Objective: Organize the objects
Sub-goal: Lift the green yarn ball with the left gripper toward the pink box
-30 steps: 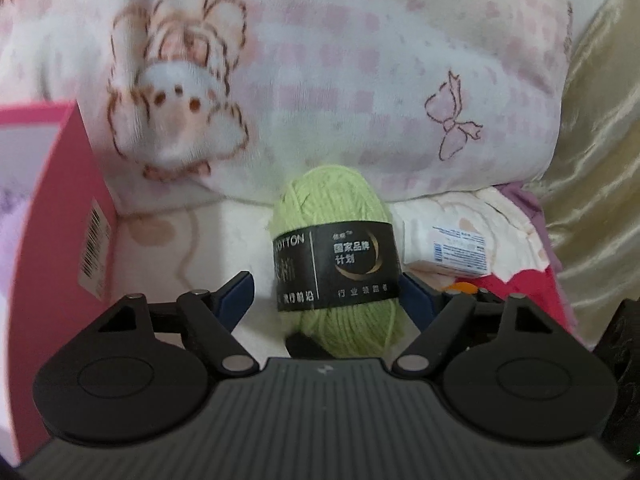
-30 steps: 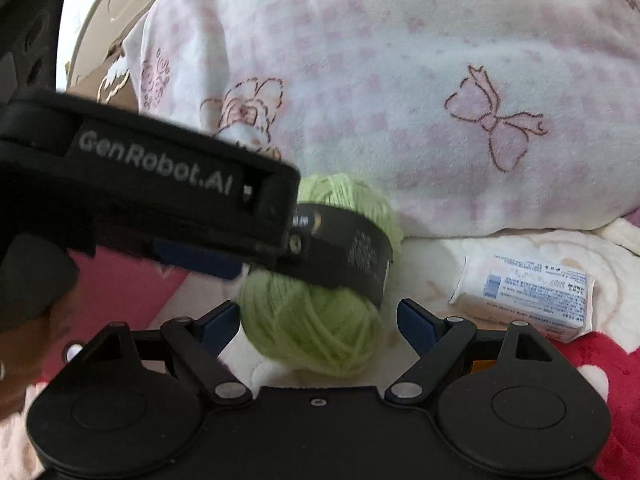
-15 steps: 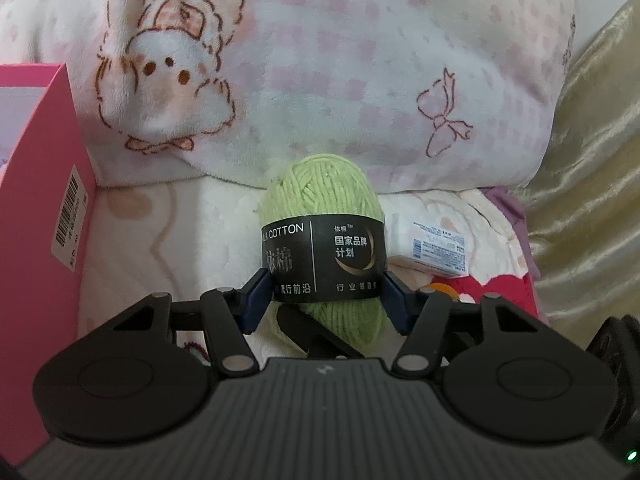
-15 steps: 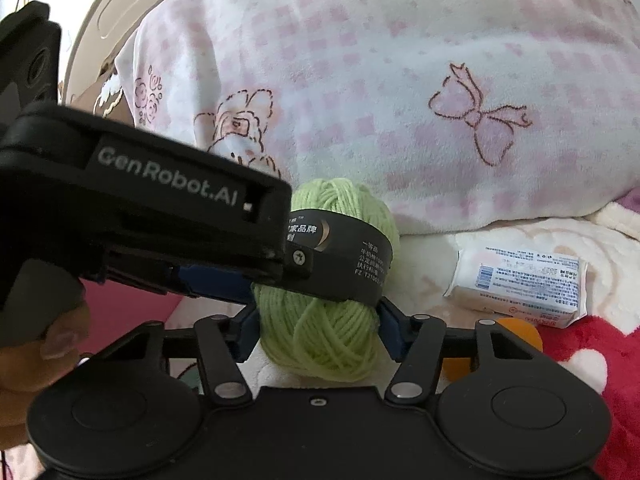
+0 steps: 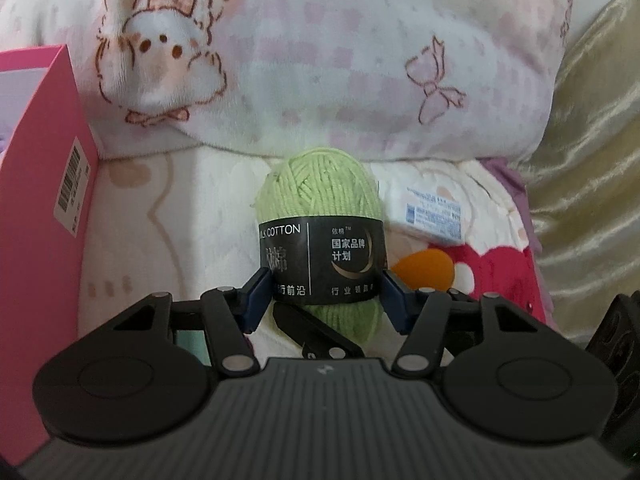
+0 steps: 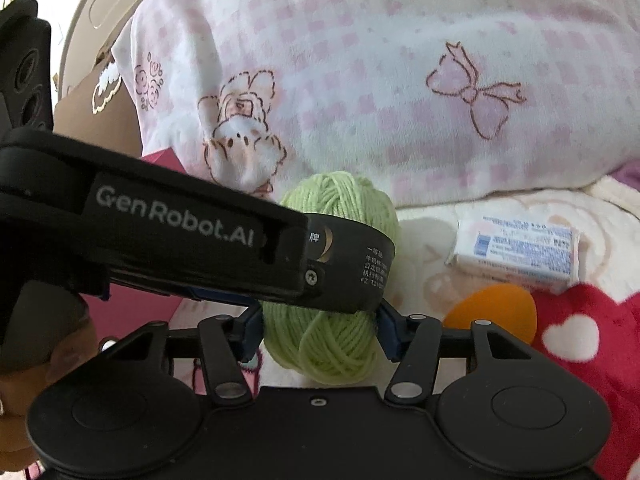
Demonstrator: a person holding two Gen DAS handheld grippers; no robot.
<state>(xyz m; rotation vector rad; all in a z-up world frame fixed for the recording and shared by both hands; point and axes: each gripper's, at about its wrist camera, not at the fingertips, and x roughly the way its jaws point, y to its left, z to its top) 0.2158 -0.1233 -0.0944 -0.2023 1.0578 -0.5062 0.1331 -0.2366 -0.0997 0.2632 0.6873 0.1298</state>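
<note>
**Both grippers close in on the yarn**

A second ago both sets of jaws stood wider; now the left gripper (image 5: 323, 294) pinches the green yarn ball (image 5: 318, 204) at its black band, and the right gripper (image 6: 318, 328) is closing on its lower half (pads touching). A lift looks ready. It stands upright on the blanket (image 5: 180, 208), soft and plump.

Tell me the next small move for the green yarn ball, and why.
Probably lift it toward the pink box. Both the left gripper and the right gripper, whose jaws are closing, already pinch the yarn ball, which sits on the blanket beside the box.
</note>
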